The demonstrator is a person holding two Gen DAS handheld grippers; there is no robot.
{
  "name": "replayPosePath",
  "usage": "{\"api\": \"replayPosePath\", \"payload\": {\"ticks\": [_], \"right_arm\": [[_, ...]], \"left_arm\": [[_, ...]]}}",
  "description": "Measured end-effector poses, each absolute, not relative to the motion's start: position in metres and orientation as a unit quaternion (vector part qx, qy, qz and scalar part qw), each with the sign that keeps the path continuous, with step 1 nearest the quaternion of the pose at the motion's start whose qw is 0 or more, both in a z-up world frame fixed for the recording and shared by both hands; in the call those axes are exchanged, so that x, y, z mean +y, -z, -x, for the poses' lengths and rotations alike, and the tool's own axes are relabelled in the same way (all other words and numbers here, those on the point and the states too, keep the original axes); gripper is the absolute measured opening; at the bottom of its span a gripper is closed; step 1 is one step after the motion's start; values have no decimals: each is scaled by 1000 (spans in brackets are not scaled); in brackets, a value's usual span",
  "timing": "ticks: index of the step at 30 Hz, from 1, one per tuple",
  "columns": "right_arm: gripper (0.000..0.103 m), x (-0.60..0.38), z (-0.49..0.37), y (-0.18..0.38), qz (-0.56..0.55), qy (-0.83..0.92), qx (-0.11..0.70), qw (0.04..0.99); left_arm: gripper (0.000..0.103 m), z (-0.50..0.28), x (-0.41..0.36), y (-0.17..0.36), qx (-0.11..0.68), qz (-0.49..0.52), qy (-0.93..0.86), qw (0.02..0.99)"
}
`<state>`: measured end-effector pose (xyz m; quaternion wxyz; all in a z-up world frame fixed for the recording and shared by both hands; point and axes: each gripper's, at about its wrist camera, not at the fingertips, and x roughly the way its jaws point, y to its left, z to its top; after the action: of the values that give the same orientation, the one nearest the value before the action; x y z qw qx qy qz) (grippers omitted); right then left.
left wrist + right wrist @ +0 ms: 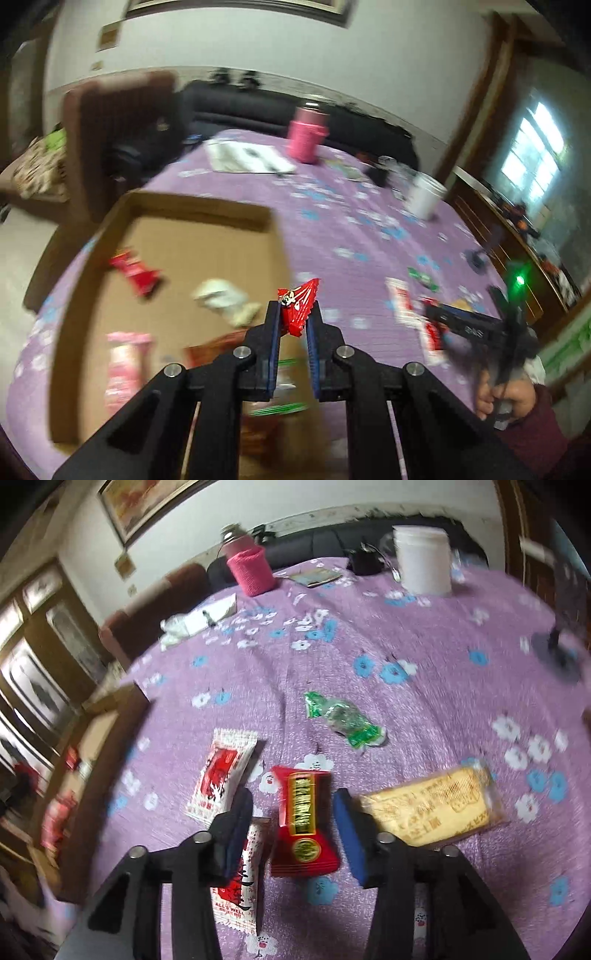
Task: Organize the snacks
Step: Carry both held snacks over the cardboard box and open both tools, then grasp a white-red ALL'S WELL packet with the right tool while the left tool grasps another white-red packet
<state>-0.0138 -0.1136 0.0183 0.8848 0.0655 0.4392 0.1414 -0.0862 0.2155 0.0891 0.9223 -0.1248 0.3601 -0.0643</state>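
Red crinkled snack packet [298,308] sits pinched in the left gripper [293,314] above the brown cardboard box [199,236] (release next); right gripper [291,812] gapes around a red gold-labelled packet [303,827].

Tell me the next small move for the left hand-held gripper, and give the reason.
Probably carry it a little further left over the cardboard box and open it. The left hand-held gripper is shut on a red snack packet above the box's right edge, and other snacks already lie inside.
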Motion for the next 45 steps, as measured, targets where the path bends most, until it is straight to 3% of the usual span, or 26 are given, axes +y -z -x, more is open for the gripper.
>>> {"api": "replayPosePath", "payload": {"ticks": [2, 5, 13, 15, 19, 21, 27, 36, 37, 38, 40, 41, 42, 45], "right_arm": [[55, -102, 15, -18, -31, -126, 436, 890], [20, -98, 17, -17, -4, -104, 437, 893], [20, -104, 31, -48, -30, -94, 409, 907], [20, -92, 34, -64, -25, -109, 398, 911], [21, -46, 34, -81, -22, -177, 401, 898], [21, -20, 32, -83, -25, -215, 411, 886], [22, 84, 21, -71, -20, -312, 450, 837], [23, 130, 7, -73, -27, -333, 444, 832], [25, 121, 8, -82, -29, -329, 434, 838], [34, 110, 10, -91, -27, -323, 422, 847], [65, 79, 20, -115, -11, -297, 382, 875], [90, 55, 29, -127, 7, -268, 352, 897], [103, 42, 33, -133, 14, -253, 336, 907], [103, -23, 43, -130, 23, -187, 337, 922]], "left_arm": [[13, 87, 235, -84, 365, 137, 49, 919], [13, 82, 255, -76, 373, 142, 24, 917], [15, 59, 288, -65, 387, 163, 5, 907], [32, 54, 291, -63, 390, 168, 7, 906], [41, 65, 296, -69, 371, 196, 20, 908], [61, 77, 301, -74, 358, 211, 16, 910], [81, 121, 319, -89, 323, 242, -7, 915], [84, 144, 325, -98, 305, 264, -1, 915], [84, 144, 322, -100, 304, 264, 4, 916], [84, 144, 319, -101, 302, 263, 10, 916], [84, 142, 311, -104, 299, 262, 23, 917], [84, 141, 305, -105, 299, 261, 32, 917], [84, 139, 299, -106, 300, 259, 39, 917], [84, 127, 277, -104, 310, 255, 61, 914]]}}
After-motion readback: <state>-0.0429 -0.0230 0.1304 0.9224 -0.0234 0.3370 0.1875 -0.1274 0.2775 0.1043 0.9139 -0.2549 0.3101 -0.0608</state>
